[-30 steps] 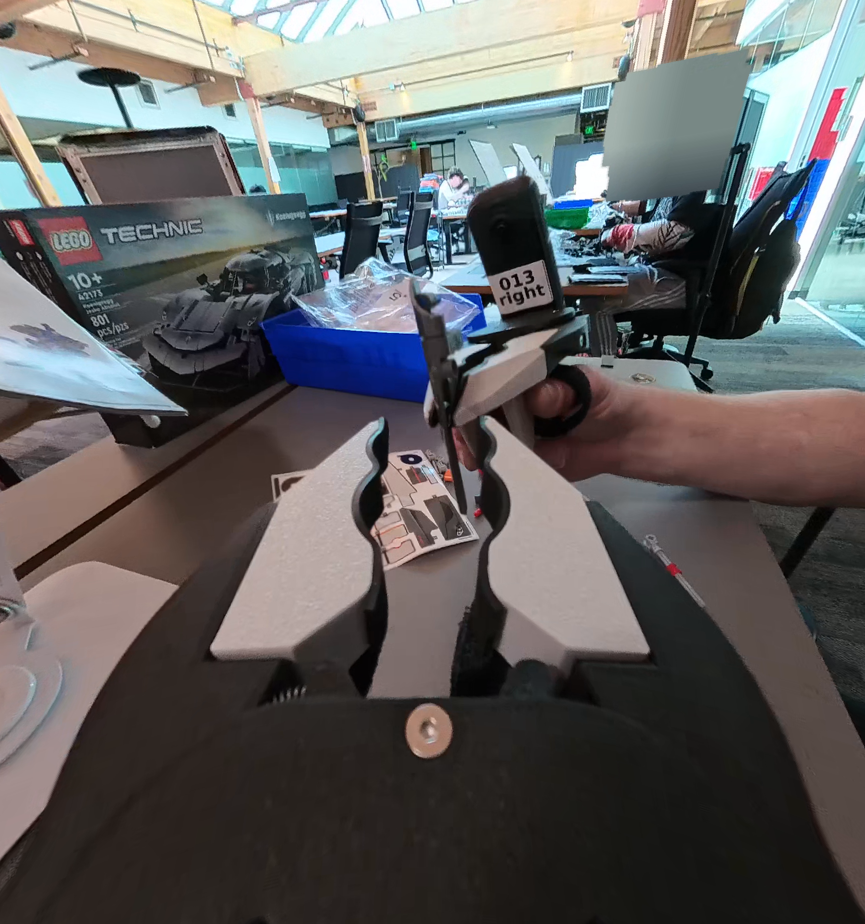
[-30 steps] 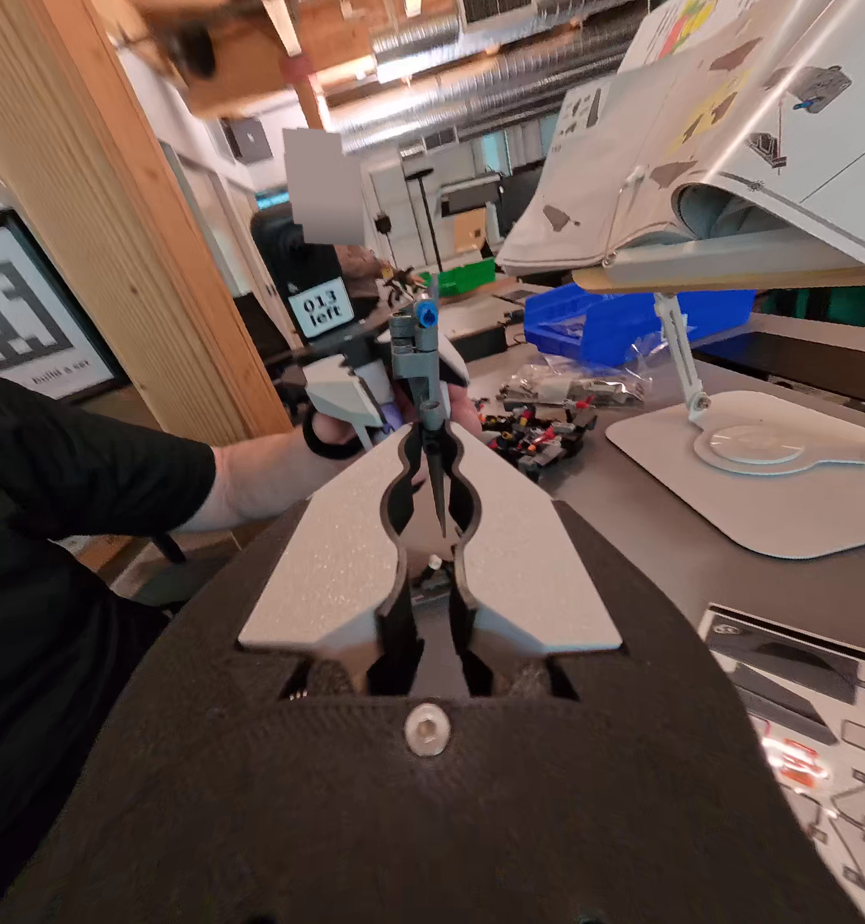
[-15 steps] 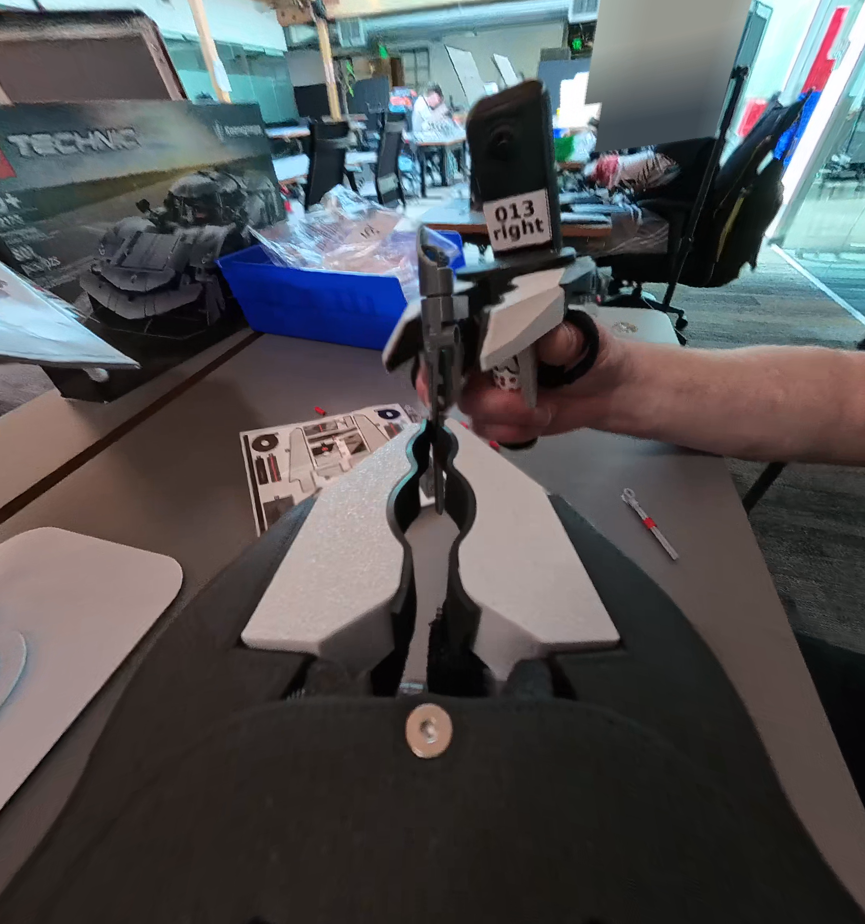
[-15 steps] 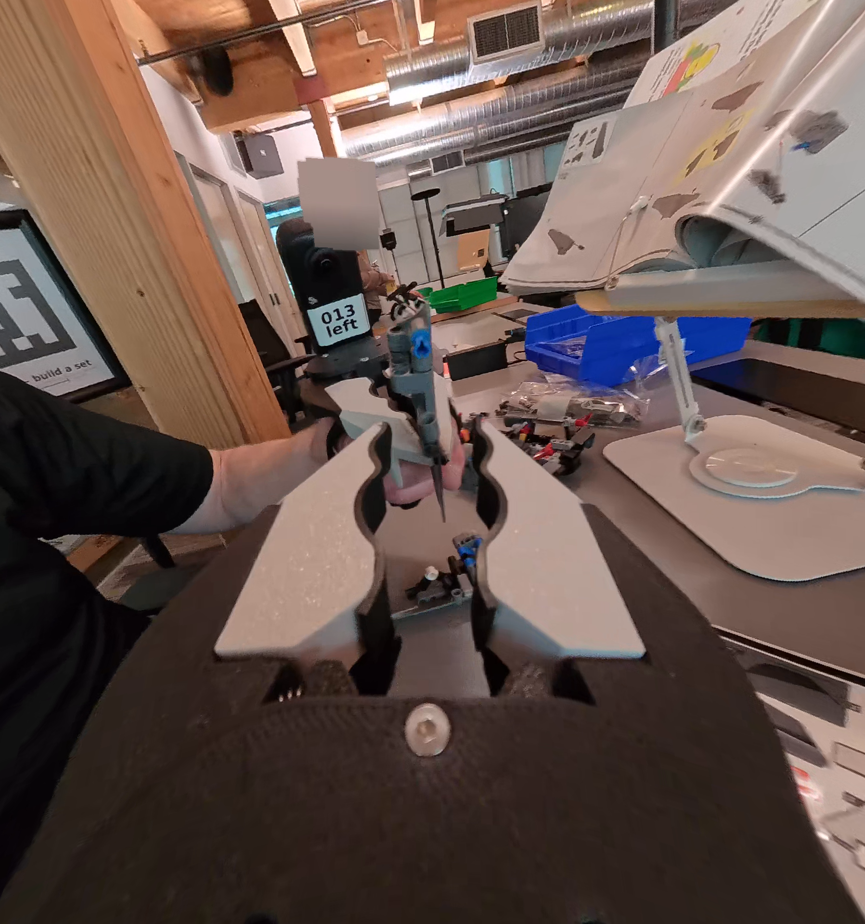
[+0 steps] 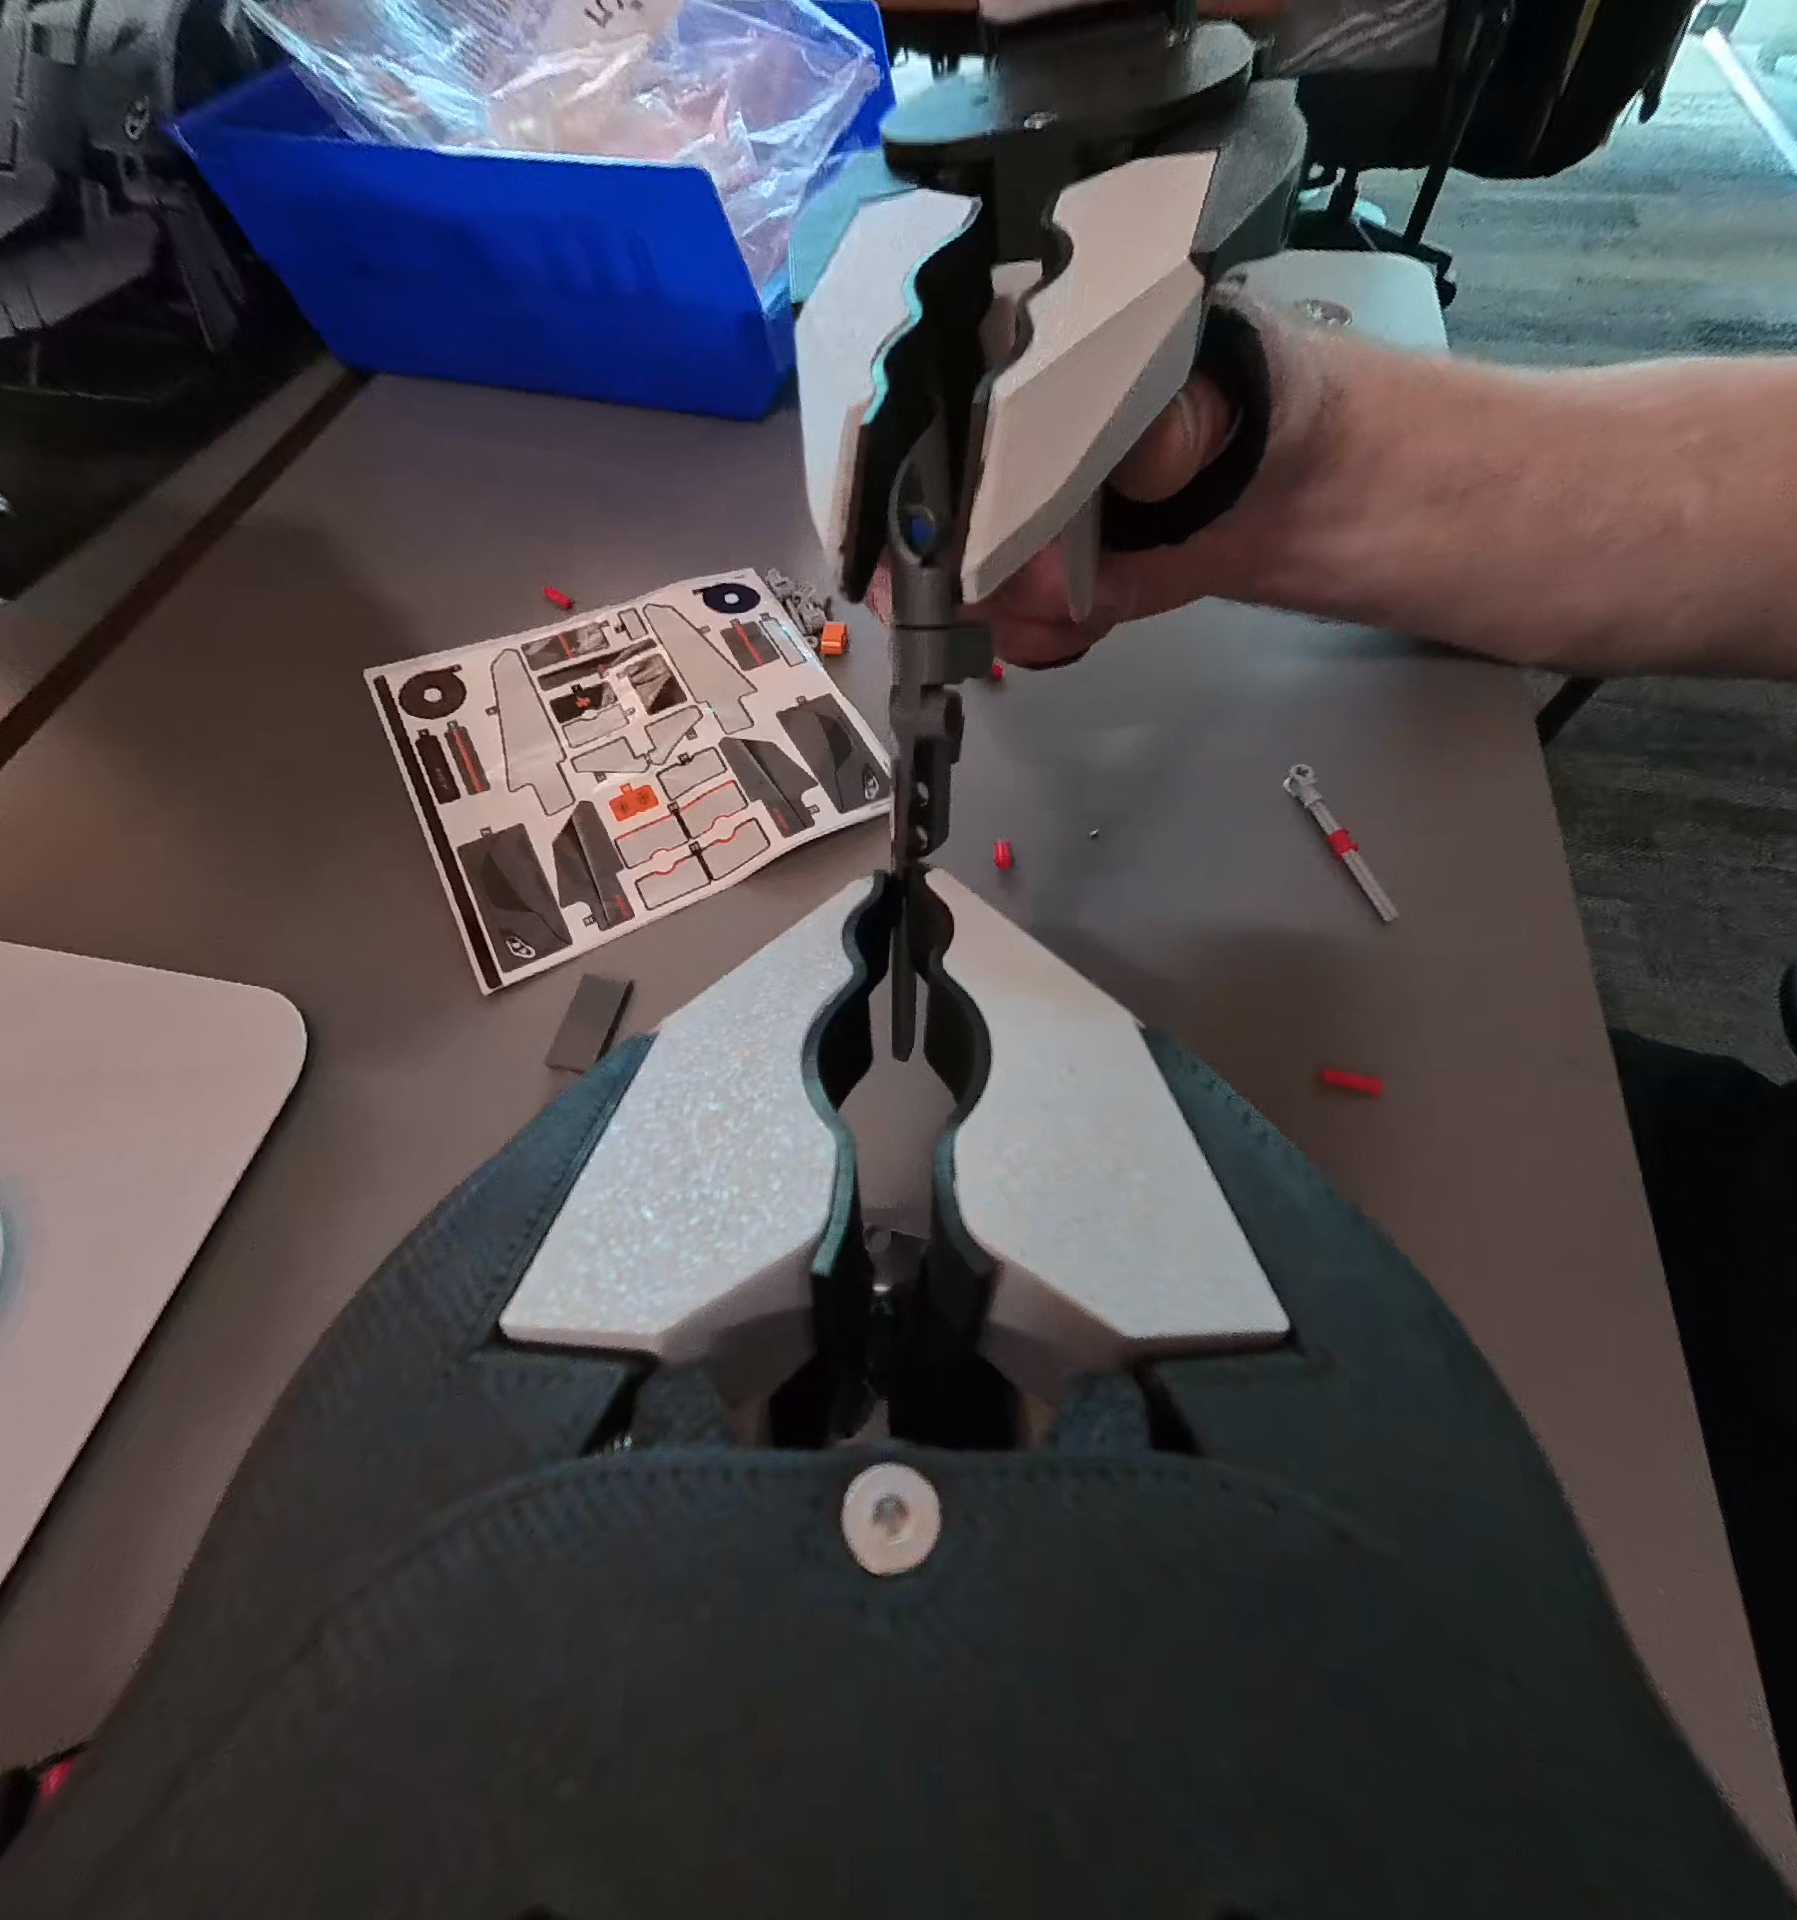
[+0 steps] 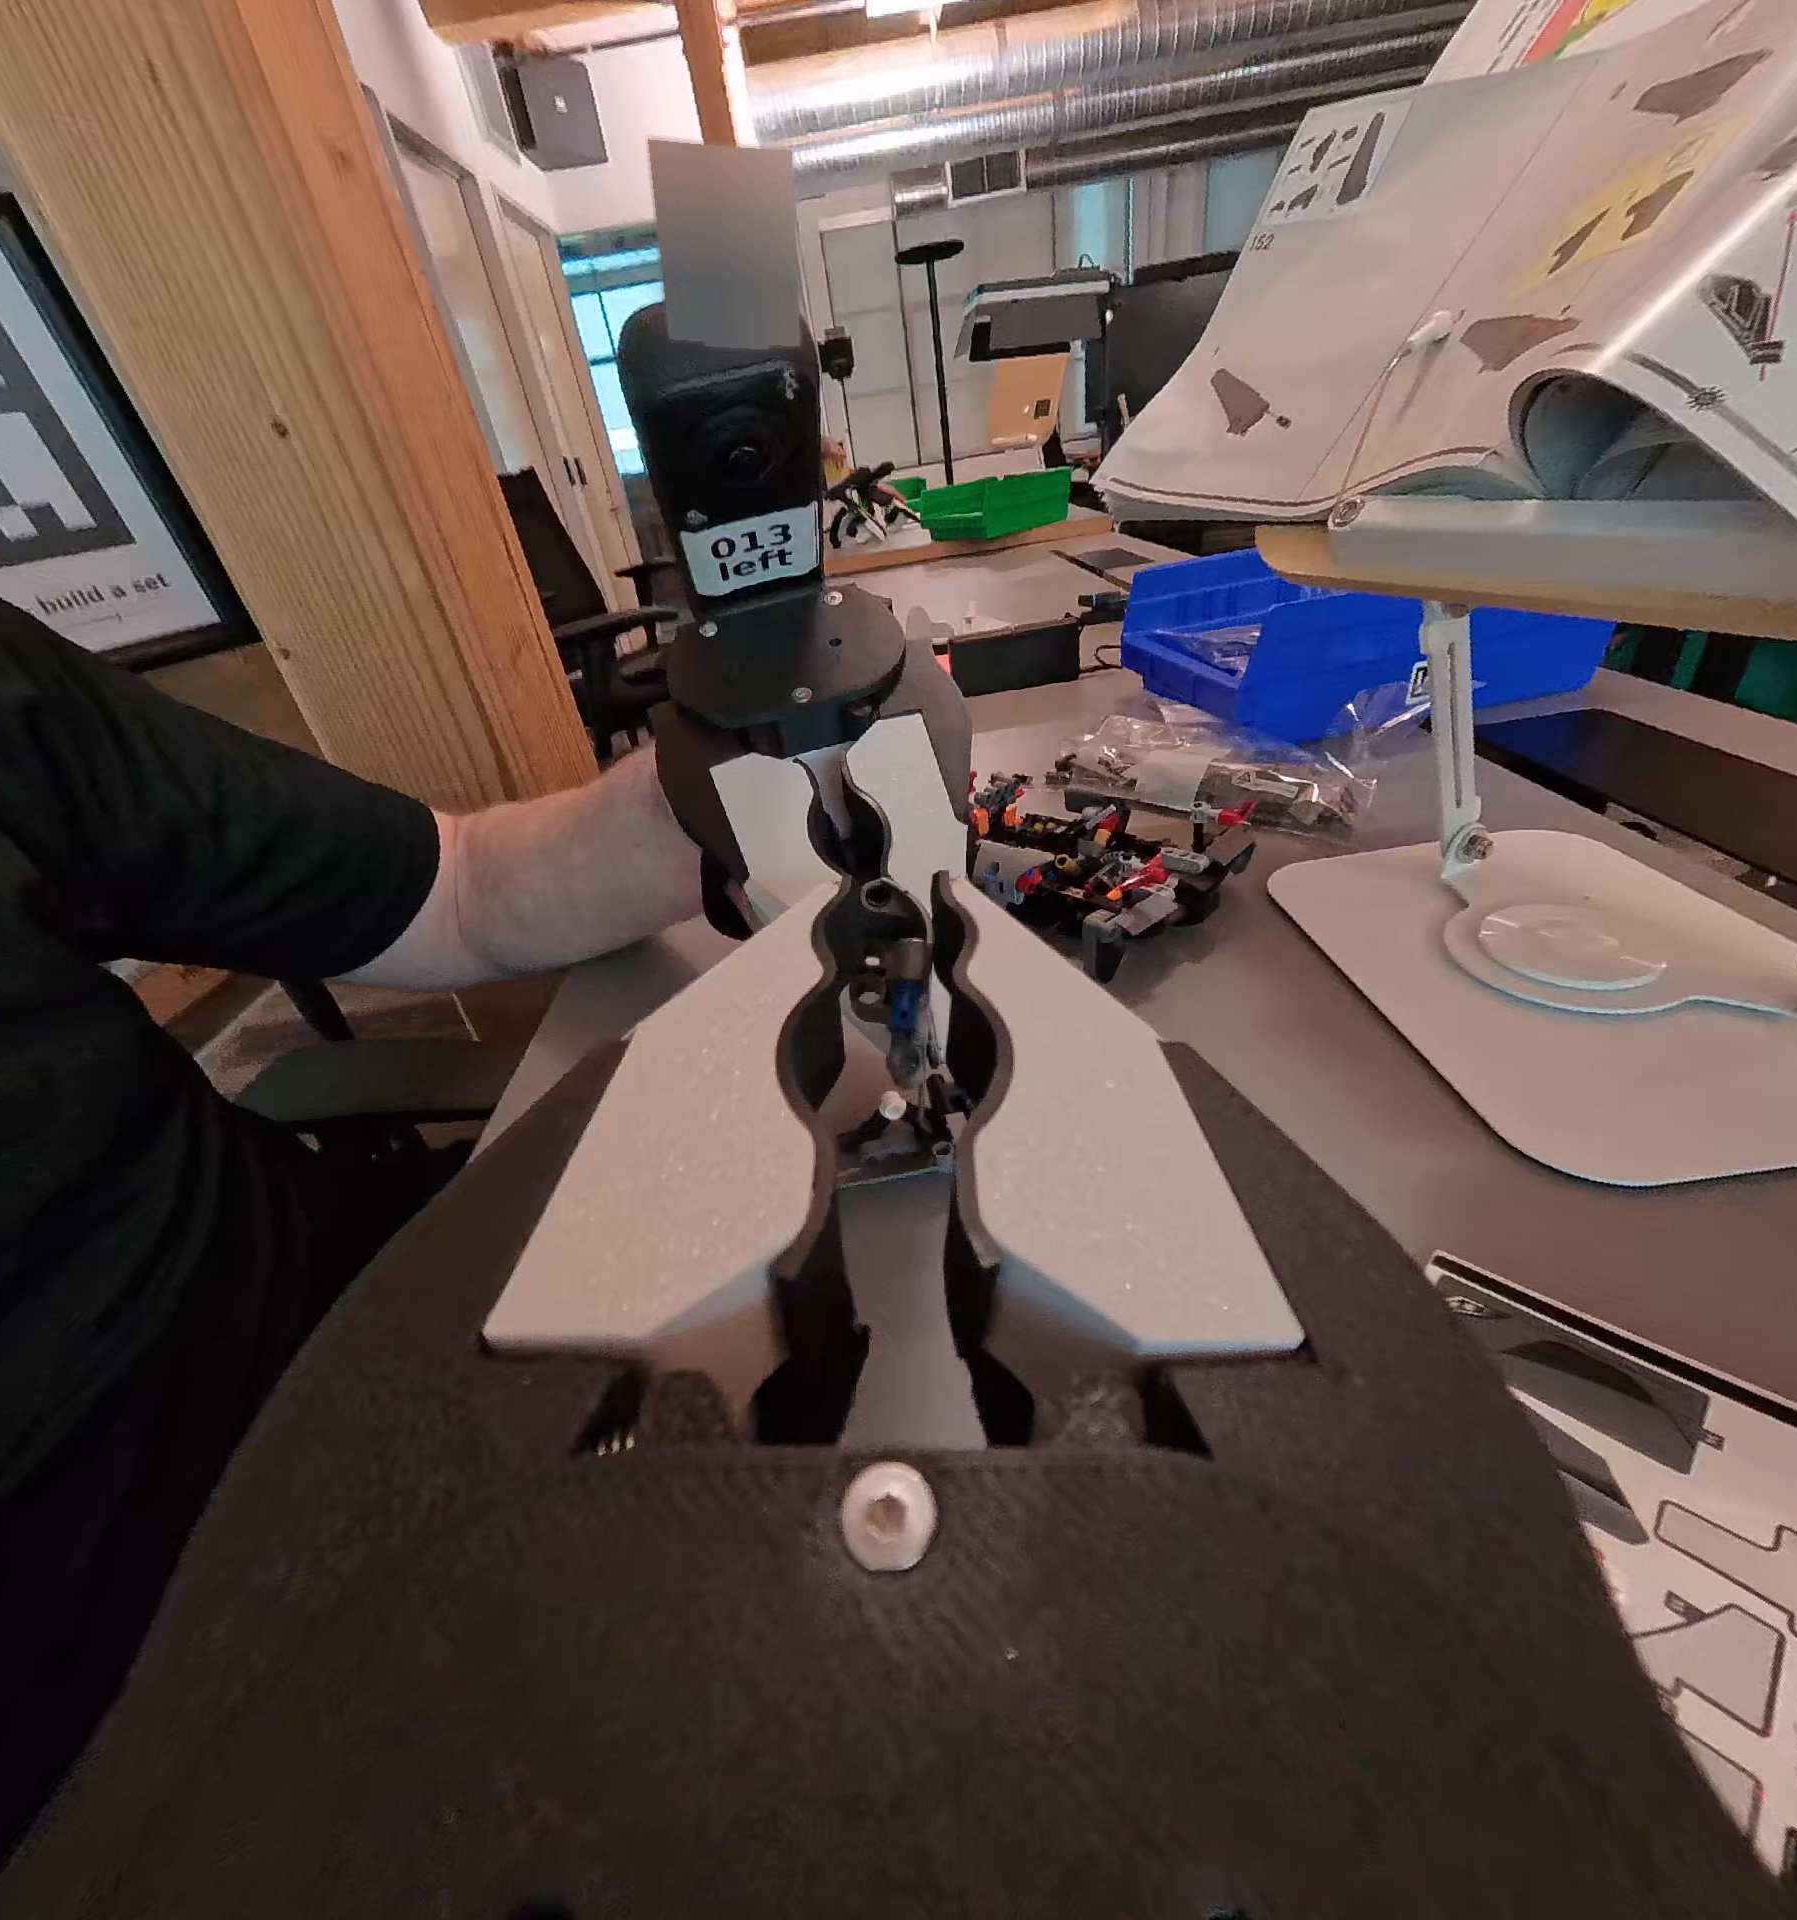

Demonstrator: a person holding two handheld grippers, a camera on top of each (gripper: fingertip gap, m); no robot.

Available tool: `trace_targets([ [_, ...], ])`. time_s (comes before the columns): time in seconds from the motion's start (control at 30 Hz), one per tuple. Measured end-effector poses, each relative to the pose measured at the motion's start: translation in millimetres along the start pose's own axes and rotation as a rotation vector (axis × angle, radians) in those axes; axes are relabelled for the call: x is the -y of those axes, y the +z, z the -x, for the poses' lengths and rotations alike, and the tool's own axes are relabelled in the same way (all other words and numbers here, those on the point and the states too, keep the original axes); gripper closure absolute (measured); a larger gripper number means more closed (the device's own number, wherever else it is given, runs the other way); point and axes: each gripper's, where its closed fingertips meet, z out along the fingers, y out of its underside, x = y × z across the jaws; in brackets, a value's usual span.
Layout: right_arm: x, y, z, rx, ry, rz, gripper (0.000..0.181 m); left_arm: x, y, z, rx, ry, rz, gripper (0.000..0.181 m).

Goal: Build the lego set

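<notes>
Far left sits the blue bin (image 5: 520, 281), then the sticker sheet (image 5: 624, 769) flat on the grey table (image 5: 250, 623). In the middle, the left gripper (image 5: 902, 883) is clamped on the near end of the slim grey lego piece (image 5: 925, 727). The right gripper (image 5: 909, 582) pinches its far end, above the table.

A white label (image 6: 752, 548) sits on the left gripper's camera (image 6: 728, 447) — a wall poster (image 6: 32, 457) and open booklet (image 6: 1528, 239) also carry print.
</notes>
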Motion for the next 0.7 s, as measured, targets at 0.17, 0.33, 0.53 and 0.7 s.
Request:
trace_targets([
  [0.17, 6.4, -6.0, -1.4, 0.015, 0.045, -0.055, 0.174, 7.8, -2.7, 0.1, 0.016, 0.035, -0.045, 0.179],
  [0.33, 8.3, -10.0, -2.1, 0.021, 0.094, -0.073, 0.174, 11.9, -1.9, 0.6, -0.014, -0.017, -0.092, 0.181],
  [0.53, 3.2, -17.0, -5.1, -0.088, 0.039, 0.034, 0.145, 9.0, 1.7, -4.5, -0.064, -0.057, -0.076, 0.181],
  [0.7, -12.0, -23.2, 5.9, -0.182, -0.15, 0.271, 0.141, 7.8, 2.8, -7.2, -0.067, -0.07, -0.051, 0.181],
])
